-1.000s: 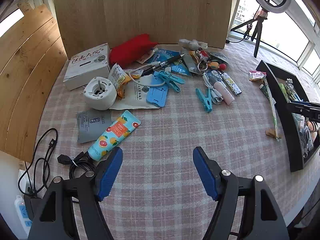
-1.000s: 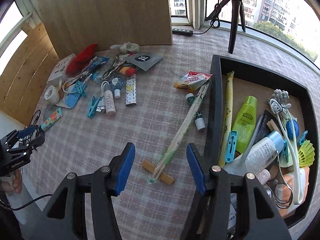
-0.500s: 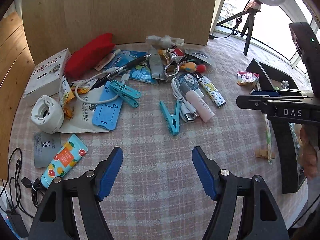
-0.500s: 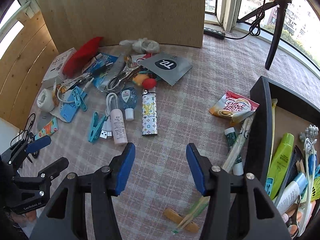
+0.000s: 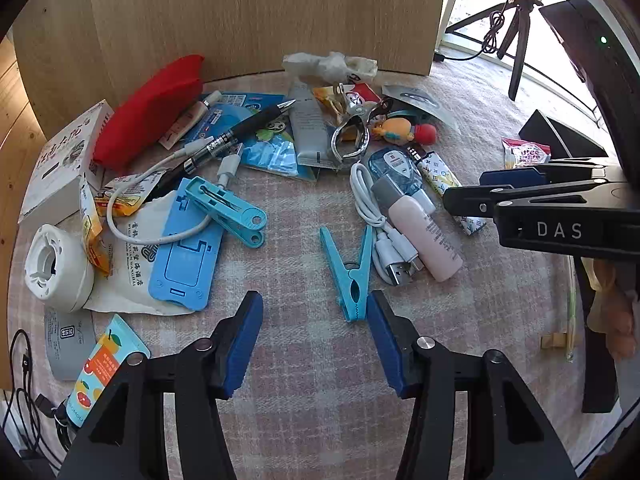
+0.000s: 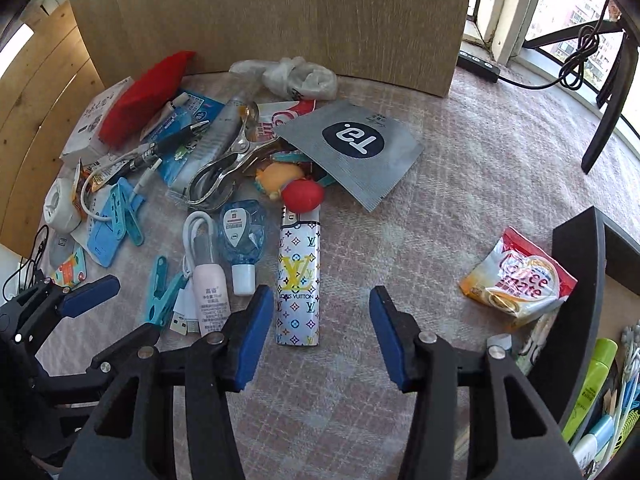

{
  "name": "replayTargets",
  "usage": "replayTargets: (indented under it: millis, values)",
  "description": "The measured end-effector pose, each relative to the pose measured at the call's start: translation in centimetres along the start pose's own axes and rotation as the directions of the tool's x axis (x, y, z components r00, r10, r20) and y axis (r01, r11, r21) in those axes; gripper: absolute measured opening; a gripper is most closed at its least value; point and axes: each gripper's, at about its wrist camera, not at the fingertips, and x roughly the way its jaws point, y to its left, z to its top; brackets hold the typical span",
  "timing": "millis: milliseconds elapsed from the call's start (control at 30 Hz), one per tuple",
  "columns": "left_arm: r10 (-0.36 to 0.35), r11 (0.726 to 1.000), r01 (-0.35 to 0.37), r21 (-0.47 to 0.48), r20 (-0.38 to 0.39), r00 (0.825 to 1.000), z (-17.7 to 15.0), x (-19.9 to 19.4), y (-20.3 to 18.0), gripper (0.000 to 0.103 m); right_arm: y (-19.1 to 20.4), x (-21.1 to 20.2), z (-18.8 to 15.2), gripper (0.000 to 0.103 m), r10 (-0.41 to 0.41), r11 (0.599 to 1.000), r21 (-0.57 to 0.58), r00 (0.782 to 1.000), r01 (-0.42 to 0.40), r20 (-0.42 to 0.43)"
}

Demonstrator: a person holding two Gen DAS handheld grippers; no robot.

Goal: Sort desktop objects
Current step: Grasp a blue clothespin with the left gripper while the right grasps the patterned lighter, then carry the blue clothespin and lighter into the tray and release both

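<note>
A heap of small objects lies on the checked cloth. My left gripper [image 5: 314, 336] is open and empty, its right finger beside the tail of a light-blue clothes peg [image 5: 349, 268]. A pink bottle [image 5: 425, 236] and a white USB cable [image 5: 380, 236] lie right of the peg. My right gripper [image 6: 320, 332] is open and empty, just in front of a white patterned lighter [image 6: 298, 276]. The pink bottle [image 6: 210, 296] and a blue sanitizer bottle [image 6: 240, 236] lie left of the lighter. The right gripper also shows from the side in the left wrist view [image 5: 516, 188].
A black tray [image 6: 580, 300] with several sorted items stands at the right, a Coffee-mate sachet [image 6: 520, 280] beside it. A red pouch [image 5: 152, 108], a white box [image 5: 64, 160], a blue phone stand [image 5: 188, 252] and a grey sachet [image 6: 352, 148] lie around. A wooden board [image 5: 260, 12] backs the table.
Both grippers have moved forward toward the heap, away from the tray. The left has come up to the blue peg, the right to the patterned lighter. Both stayed open.
</note>
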Motion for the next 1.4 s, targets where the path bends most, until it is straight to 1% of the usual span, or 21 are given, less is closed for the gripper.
replayTargets:
  millis: [100,200,300,433,467,567,700,800,933,1100,1267,1400]
  values:
    - [-0.012,1.000,0.012,0.008,-0.006,1.000,0.3,0.4,-0.1,0.051,0.3,0.3,0.4,0.044,-0.037,0.999,-0.023,0.999,0.037,0.008]
    - [-0.005,1.000,0.006,0.021,-0.002,1.000,0.8,0.7,-0.5,0.047,0.4,0.4,0.9,0.041,-0.043,0.999,-0.027,0.999,0.043,0.012]
    - [-0.014,1.000,0.014,0.025,0.001,1.000,1.4,0.9,-0.9,0.039,0.7,0.6,1.4,0.039,-0.048,0.998,-0.034,0.999,0.049,0.017]
    - [0.004,1.000,-0.004,0.031,0.019,1.000,1.8,1.1,-1.1,0.022,1.2,0.7,1.5,0.025,-0.075,0.996,-0.054,0.997,0.077,0.029]
    - [0.002,1.000,-0.002,0.024,0.020,1.000,1.8,1.1,-1.0,0.022,1.2,0.6,1.5,0.023,-0.074,0.996,-0.047,0.997,0.075,0.030]
    - [-0.023,1.000,0.023,-0.004,0.016,1.000,1.5,0.8,-0.4,0.022,0.6,0.3,1.2,0.023,-0.049,0.999,-0.016,0.998,0.049,0.028]
    - [-0.022,0.999,0.023,-0.034,0.017,1.000,0.4,-0.1,0.3,0.022,0.2,-0.4,0.1,0.023,-0.029,1.000,0.008,0.999,0.028,0.021]
    - [-0.019,0.999,0.021,-0.049,0.030,0.999,-0.3,-1.4,0.4,0.022,0.1,-1.4,-1.0,0.023,-0.025,1.000,0.016,0.999,0.024,0.029]
    - [-0.018,0.999,0.021,-0.044,0.059,0.998,-1.1,-3.9,-0.1,0.022,-0.4,-3.5,-2.4,0.023,-0.007,0.999,0.034,0.999,0.005,0.049]
    - [-0.027,1.000,0.028,-0.013,0.102,0.994,-1.3,-7.1,-2.4,0.022,-1.8,-6.7,-4.0,0.023,0.003,0.998,0.056,0.996,-0.008,0.094]
    - [-0.037,0.998,0.031,0.049,0.130,0.991,-0.7,-9.2,-6.5,0.022,-4.3,-9.8,-6.0,0.023,-0.019,0.997,0.077,0.991,0.009,0.131]
    - [-0.075,0.993,0.061,0.105,0.143,0.987,-0.4,-10.3,-10.4,0.022,-7.1,-11.5,-7.7,0.023,-0.051,0.992,0.119,0.988,0.034,0.145]
